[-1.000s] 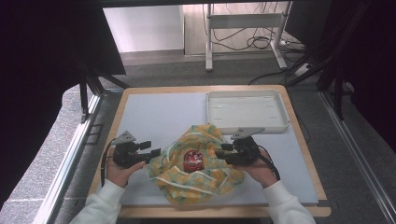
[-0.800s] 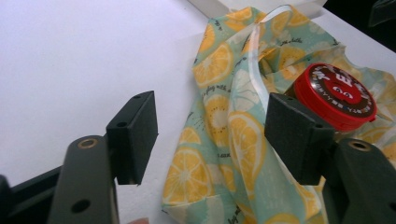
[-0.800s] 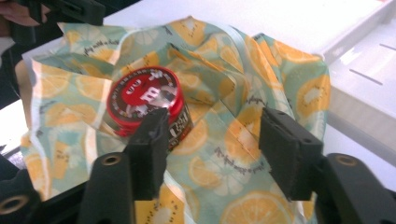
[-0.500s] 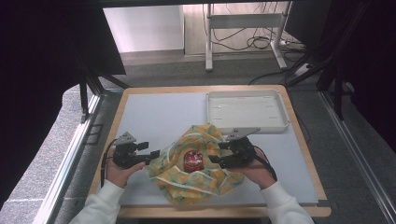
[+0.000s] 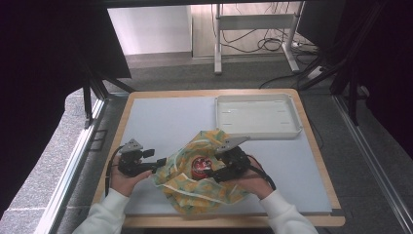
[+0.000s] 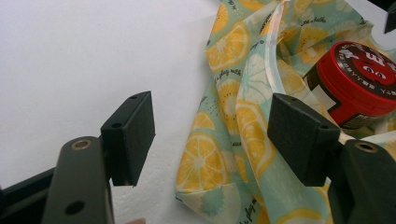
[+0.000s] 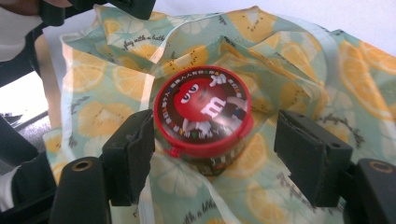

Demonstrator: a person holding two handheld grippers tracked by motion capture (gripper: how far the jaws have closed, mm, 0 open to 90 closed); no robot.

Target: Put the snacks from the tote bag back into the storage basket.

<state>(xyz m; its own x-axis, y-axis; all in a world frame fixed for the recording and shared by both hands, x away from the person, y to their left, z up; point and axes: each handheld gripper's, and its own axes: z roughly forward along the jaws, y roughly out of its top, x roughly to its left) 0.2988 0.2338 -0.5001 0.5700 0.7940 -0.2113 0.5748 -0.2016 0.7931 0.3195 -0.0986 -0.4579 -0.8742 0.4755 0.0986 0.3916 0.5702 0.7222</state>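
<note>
I see a red-lidded round candy tin upright on the rumpled lemon-print cloth near the table's front edge.

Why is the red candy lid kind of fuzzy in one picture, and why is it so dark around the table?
In the right gripper view the red-lidded tin is a little smeared and a pale sheen lies across the lemon-print cloth. In the left gripper view the cloth is sharp, but the near black pads look soft. In the high view the table is lit evenly while the room's sides are almost black.
</note>
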